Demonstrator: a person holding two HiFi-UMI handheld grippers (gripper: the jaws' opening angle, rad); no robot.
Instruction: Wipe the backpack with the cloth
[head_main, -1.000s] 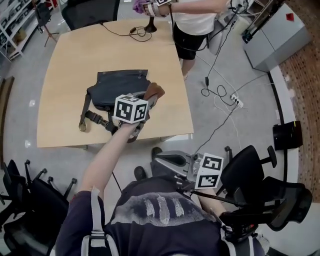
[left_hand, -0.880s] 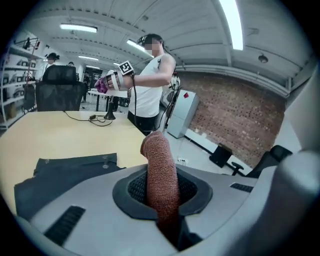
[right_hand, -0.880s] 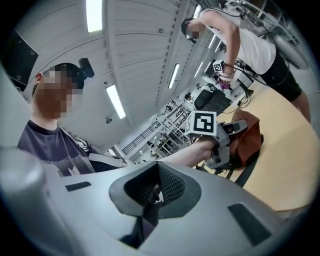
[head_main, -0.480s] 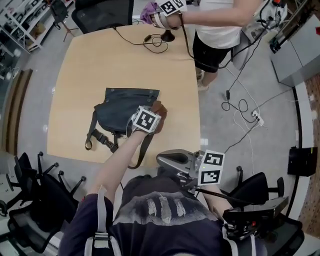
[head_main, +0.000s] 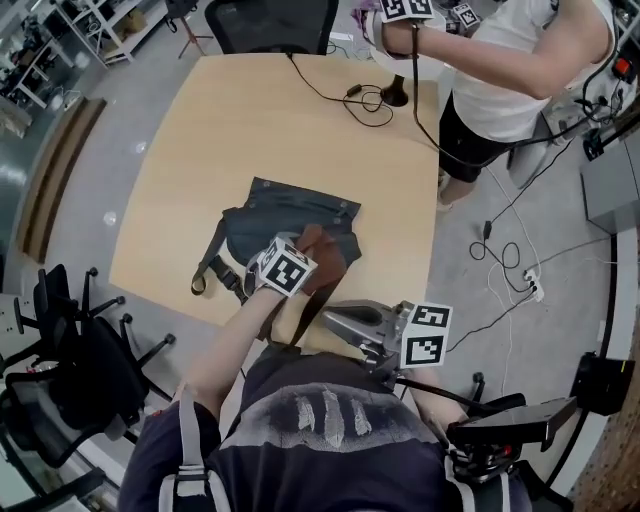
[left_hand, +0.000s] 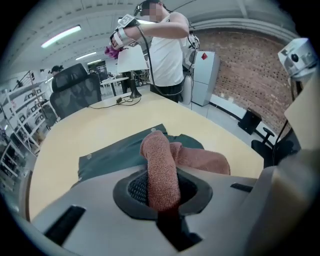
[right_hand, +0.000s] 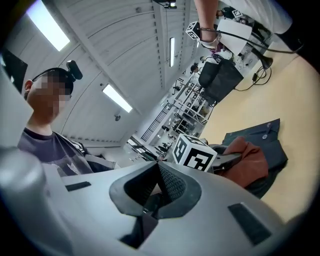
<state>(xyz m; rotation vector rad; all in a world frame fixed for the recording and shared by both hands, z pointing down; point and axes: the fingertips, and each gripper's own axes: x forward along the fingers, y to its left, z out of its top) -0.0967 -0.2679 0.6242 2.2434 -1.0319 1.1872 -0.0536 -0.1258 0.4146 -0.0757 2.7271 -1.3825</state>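
Note:
A dark grey backpack (head_main: 285, 218) lies flat on the wooden table (head_main: 250, 120), its straps trailing towards the near edge. My left gripper (head_main: 303, 258) is shut on a reddish-brown cloth (head_main: 322, 248), which rests on the backpack's near right part. In the left gripper view the cloth (left_hand: 162, 167) runs between the jaws of the left gripper (left_hand: 161, 195) and drapes onto the backpack (left_hand: 117, 155). My right gripper (head_main: 345, 322) hangs off the table's near edge, close to my body. The right gripper (right_hand: 155, 192) is shut and empty, looking at the cloth (right_hand: 245, 162) and backpack (right_hand: 267, 137).
Another person (head_main: 500, 60) stands at the table's far right edge, holding grippers over a black stand (head_main: 397, 97) with a cable (head_main: 340, 85). Office chairs (head_main: 75, 340) stand at my left, and one (head_main: 270, 20) at the far side. Cables lie on the floor at right.
The head view has shifted, so the table and backpack now sit lower and further right. My left gripper stays on the backpack's near right part with the cloth. The right gripper stays low.

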